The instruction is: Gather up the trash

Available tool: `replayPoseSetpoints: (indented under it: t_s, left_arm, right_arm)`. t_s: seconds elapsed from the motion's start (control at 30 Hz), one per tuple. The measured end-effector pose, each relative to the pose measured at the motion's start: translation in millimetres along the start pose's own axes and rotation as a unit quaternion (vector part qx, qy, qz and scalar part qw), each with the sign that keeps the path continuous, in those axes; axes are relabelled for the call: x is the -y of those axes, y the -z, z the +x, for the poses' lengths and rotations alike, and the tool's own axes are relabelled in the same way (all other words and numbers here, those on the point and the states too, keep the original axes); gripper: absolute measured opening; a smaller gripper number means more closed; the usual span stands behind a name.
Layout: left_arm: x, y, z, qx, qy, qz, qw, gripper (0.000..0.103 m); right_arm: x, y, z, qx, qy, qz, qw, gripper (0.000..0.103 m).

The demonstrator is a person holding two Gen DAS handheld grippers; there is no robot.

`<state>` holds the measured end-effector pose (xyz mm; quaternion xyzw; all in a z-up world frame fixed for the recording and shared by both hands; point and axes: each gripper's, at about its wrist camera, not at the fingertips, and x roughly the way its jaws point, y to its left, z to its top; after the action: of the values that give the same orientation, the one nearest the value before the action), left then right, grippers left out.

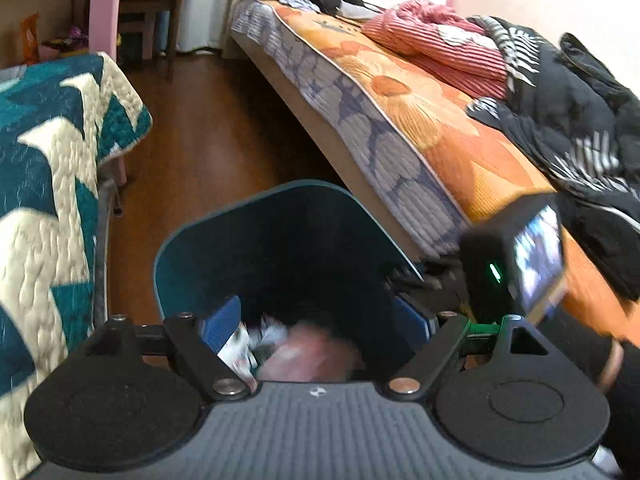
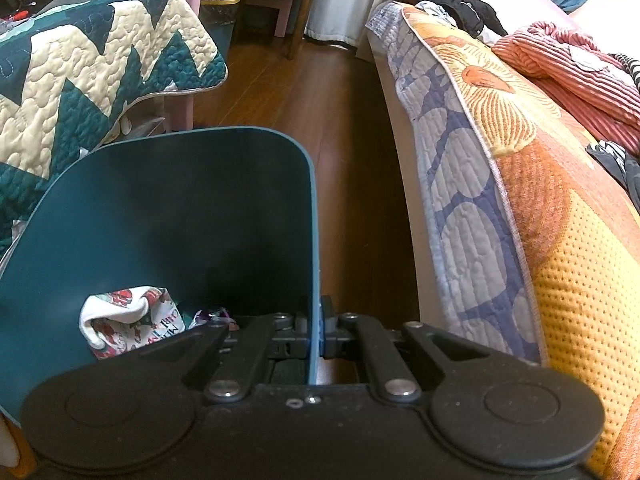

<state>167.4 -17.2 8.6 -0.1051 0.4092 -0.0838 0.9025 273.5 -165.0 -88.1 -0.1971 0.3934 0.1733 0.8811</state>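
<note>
While the right gripper (image 2: 318,330) pinches the near wall of the teal bin (image 2: 160,208), its jaws are closed tight on the thin rim, one blue pad inside and one outside. From the right wrist view the bin fills the left half of the frame, its open mouth tilted toward the camera. Inside, at about 8 o'clock, lies a crumpled white wrapper with red print (image 2: 128,320); a small purple scrap (image 2: 212,315) sits just beside it, toward 7 o'clock.

Left gripper (image 1: 320,330) hangs over the bin's mouth, jaws spread wide, blue pads (image 1: 222,324) well apart. Nothing is pressed between them. A blurred pinkish piece of trash (image 1: 308,354) shows between the fingers at 6 o'clock, down inside the bin; whether it touches the bottom cannot be told through the blur. White printed paper lies next to it toward 7 o'clock.

In the left wrist view, the other gripper's body with a lit screen (image 1: 536,256) sits at 3 o'clock, at the bin's right edge. A dark sleeve (image 1: 624,400) shows at 4 o'clock.

Surroundings: wooden floor (image 2: 340,120) running toward 12 o'clock; a bed with an orange flowered mattress cover (image 2: 520,160) from 1 to 4 o'clock, clothes heaped on it; a teal and cream zigzag quilt (image 2: 80,80) at 10 o'clock.
</note>
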Motion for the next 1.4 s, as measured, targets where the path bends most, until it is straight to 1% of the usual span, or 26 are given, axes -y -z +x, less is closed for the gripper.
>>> replayPoseSetpoints:
  t_s: [0.07,0.17,0.23,0.3,0.37,0.43,0.5,0.53,0.6,0.67,0.73,0.77,0.9,0.97,1.13,1.2,1.23,1.27,1.3,1.33,1.37,1.4]
  left_arm:
    - [1,14,-10,-0.008,0.006,0.008,0.9999,0.083]
    - [-1,47,-17,-0.038,0.0,0.022,0.999,0.083]
    - [-8,73,-14,-0.066,-0.008,0.018,0.9976,0.083]
    - [-14,99,-4,-0.102,-0.026,0.021,0.9942,0.083]
    - [-17,125,10,-0.128,-0.059,0.042,0.9892,0.083]
    - [-18,147,27,-0.141,-0.093,0.082,0.9822,0.083]
    - [-19,166,44,-0.153,-0.112,0.112,0.9756,0.083]
    - [-22,176,54,-0.158,-0.129,0.124,0.971,0.083]
    - [-28,196,74,-0.178,-0.153,0.132,0.9631,0.083]
    - [-32,212,94,-0.184,-0.169,0.151,0.9564,0.083]
    - [-36,219,113,-0.184,-0.178,0.173,0.9511,0.083]
    - [-39,221,121,-0.185,-0.184,0.175,0.9492,0.083]
    - [-56,223,155,-0.201,-0.197,0.163,0.9455,0.083]
    - [-64,223,167,-0.208,-0.202,0.149,0.9455,0.083]
    - [-85,226,199,-0.225,-0.219,0.132,0.9401,0.082]
    - [-91,227,208,-0.233,-0.229,0.132,0.9359,0.075]
    - [-93,229,214,-0.241,-0.235,0.134,0.9322,0.072]
    - [-95,231,218,-0.248,-0.238,0.135,0.9295,0.071]
    - [-97,232,222,-0.255,-0.236,0.131,0.9284,0.07]
    - [-102,234,227,-0.267,-0.233,0.116,0.9277,0.062]
    - [-108,233,225,-0.261,-0.228,0.091,0.9336,0.057]
    - [-116,231,224,-0.262,-0.22,0.062,0.9374,0.047]
  right_arm:
    - [0,0,0,0.0,0.001,-0.001,1.0,0.004]
    - [-1,0,1,0.0,0.001,-0.003,1.0,0.004]
    - [-1,0,1,0.0,0.002,-0.003,1.0,0.004]
    - [-1,0,1,-0.001,0.002,-0.002,1.0,0.004]
    - [-1,0,1,-0.001,0.003,-0.002,1.0,0.004]
    - [0,-1,2,-0.002,0.004,-0.001,1.0,0.004]
    - [0,-1,3,-0.002,0.004,0.001,1.0,0.004]
    - [1,-1,3,-0.003,0.004,0.002,1.0,0.004]
    - [1,0,3,-0.004,0.006,0.003,1.0,0.004]
    - [2,0,3,-0.005,0.006,0.005,1.0,0.003]
    - [3,0,4,-0.006,0.006,0.009,1.0,0.003]
    - [3,0,4,-0.007,0.007,0.011,1.0,0.003]
    - [5,1,5,-0.01,0.003,0.017,1.0,0.003]
    - [8,2,6,-0.013,0.001,0.024,1.0,0.003]
    - [15,4,10,-0.024,-0.004,0.044,0.999,0.003]
    - [17,5,11,-0.027,-0.005,0.049,0.998,0.003]
    - [17,6,11,-0.028,-0.006,0.051,0.998,0.003]
    - [18,6,12,-0.028,-0.006,0.054,0.998,0.003]
    - [19,6,12,-0.029,-0.007,0.056,0.998,0.003]
    - [20,6,13,-0.03,-0.008,0.058,0.998,0.003]
    - [20,6,13,-0.031,-0.008,0.059,0.998,0.003]
    - [20,6,14,-0.031,-0.008,0.061,0.998,0.003]
